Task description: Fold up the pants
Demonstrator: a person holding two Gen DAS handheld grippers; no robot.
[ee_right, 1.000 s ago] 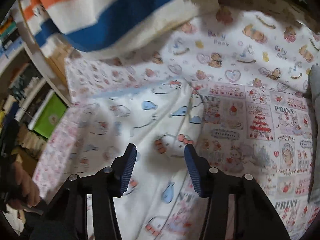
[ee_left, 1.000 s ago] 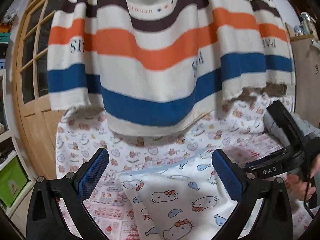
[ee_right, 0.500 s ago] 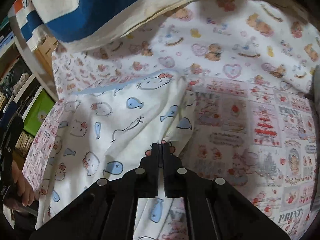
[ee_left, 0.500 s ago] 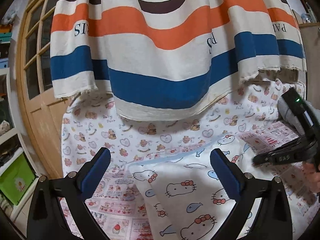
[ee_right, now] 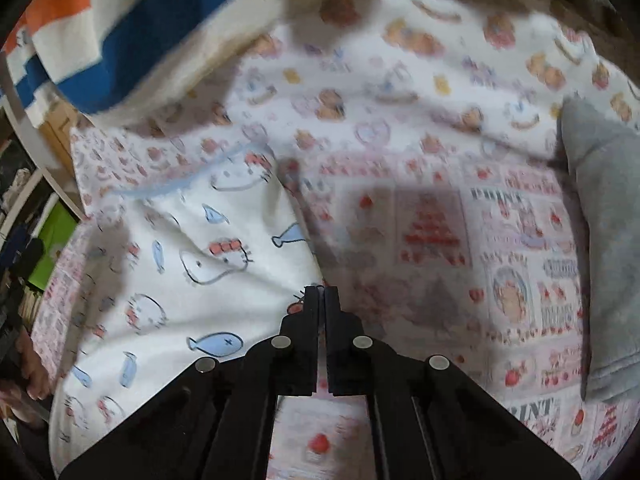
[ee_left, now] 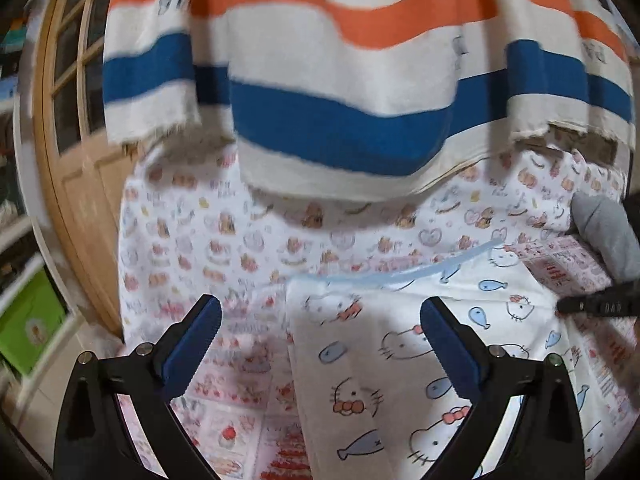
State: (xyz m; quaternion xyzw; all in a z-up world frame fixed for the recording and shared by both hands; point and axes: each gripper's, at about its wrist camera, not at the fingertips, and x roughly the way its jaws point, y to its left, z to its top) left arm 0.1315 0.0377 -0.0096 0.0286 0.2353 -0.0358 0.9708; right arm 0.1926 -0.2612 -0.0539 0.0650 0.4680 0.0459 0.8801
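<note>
Pinching the pants [ee_right: 192, 264] at their side edge, the right gripper [ee_right: 320, 292] has its two fingers pressed together, and the white cloth edge seems caught between the tips, though blur makes the contact hard to confirm. The pants, white with cats and blue fish, lie flat on the printed sheet [ee_right: 460, 240]; in the right wrist view they fill the area from 8 to 11 o'clock, with the pale blue waistband [ee_right: 180, 184] towards 10 o'clock. The left gripper [ee_left: 320, 336] is spread wide above the other side of the pants, one finger over the sheet at 7 o'clock and one over the cloth at 5 o'clock, holding nothing. A striped blanket [ee_left: 340, 80] hangs at 12 o'clock, apart from the pants. A grey cloth [ee_right: 600, 240] lies at 3 o'clock in the right view.

I think the step is taking both edges before the fold. Some risks:
- The right pinch may hold only a thin bit of the edge, so it can slip out when lifted.
- It may also catch the sheet below, and then the sheet rises together with the pants.
- If the left gripper closes too far from the edge, it takes one layer or a bunch, and the fold becomes uneven.
</note>
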